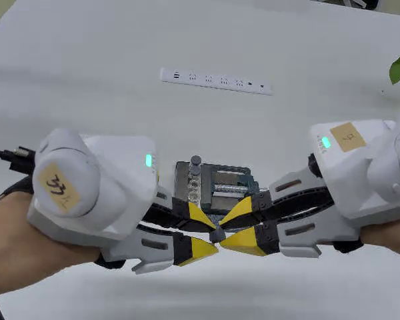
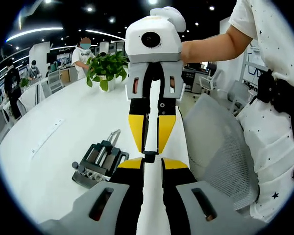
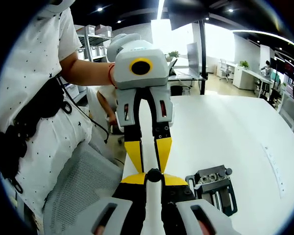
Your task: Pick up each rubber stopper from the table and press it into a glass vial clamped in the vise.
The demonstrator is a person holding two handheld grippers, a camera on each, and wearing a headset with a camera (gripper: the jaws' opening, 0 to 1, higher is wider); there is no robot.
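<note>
Just in front of the grey metal bench vise (image 1: 235,189), the left gripper (image 1: 211,235) and right gripper (image 1: 225,235) are meeting tip to tip. Both are pinching the small dark rubber stopper (image 1: 217,235), probably regripping it for pressing.

The stopper (image 1: 217,235), just in front of the vise (image 1: 217,187), is nearly buried between the yellow jaws of the left gripper (image 1: 212,237) and the right gripper (image 1: 223,235); which pair grips it cannot be told. They hide the vise's near edge. The vials (image 1: 194,190) in the vise are too small to count.
</note>
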